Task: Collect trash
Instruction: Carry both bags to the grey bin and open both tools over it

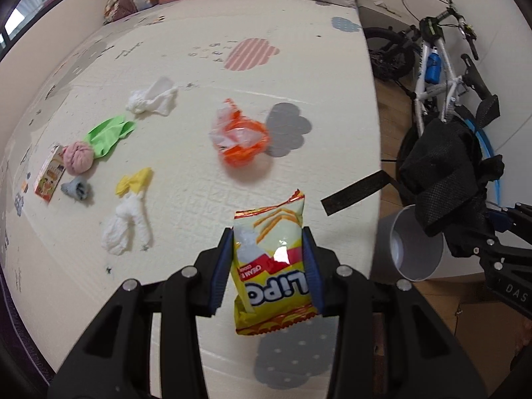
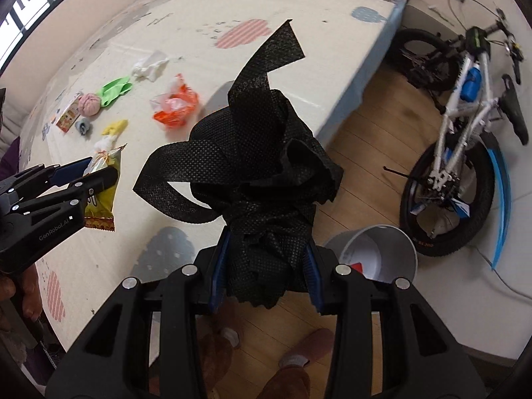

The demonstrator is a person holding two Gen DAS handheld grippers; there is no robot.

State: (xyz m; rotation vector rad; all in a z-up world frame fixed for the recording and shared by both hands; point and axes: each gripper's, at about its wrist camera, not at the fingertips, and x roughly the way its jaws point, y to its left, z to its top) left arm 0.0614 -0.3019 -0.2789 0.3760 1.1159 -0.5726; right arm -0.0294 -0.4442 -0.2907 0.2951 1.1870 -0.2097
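Note:
My left gripper (image 1: 267, 262) is shut on a yellow snack packet (image 1: 271, 266) and holds it above the bed's near edge; the packet also shows in the right wrist view (image 2: 101, 196). My right gripper (image 2: 266, 266) is shut on a crumpled black fabric bag (image 2: 262, 179), held over the wooden floor beside the bed; the bag also shows in the left wrist view (image 1: 445, 173). A grey bin (image 2: 375, 256) stands on the floor just right of the bag, also in the left wrist view (image 1: 415, 242). An orange plastic wrapper (image 1: 239, 136) lies on the bed.
On the bed mat (image 1: 232, 66) lie white tissues (image 1: 151, 99), a green cloth (image 1: 108, 133), a pink ball (image 1: 78, 158), a small box (image 1: 50, 178), a yellow scrap (image 1: 133, 181) and a white cloth (image 1: 126, 226). A bicycle (image 2: 465, 133) stands by the wall.

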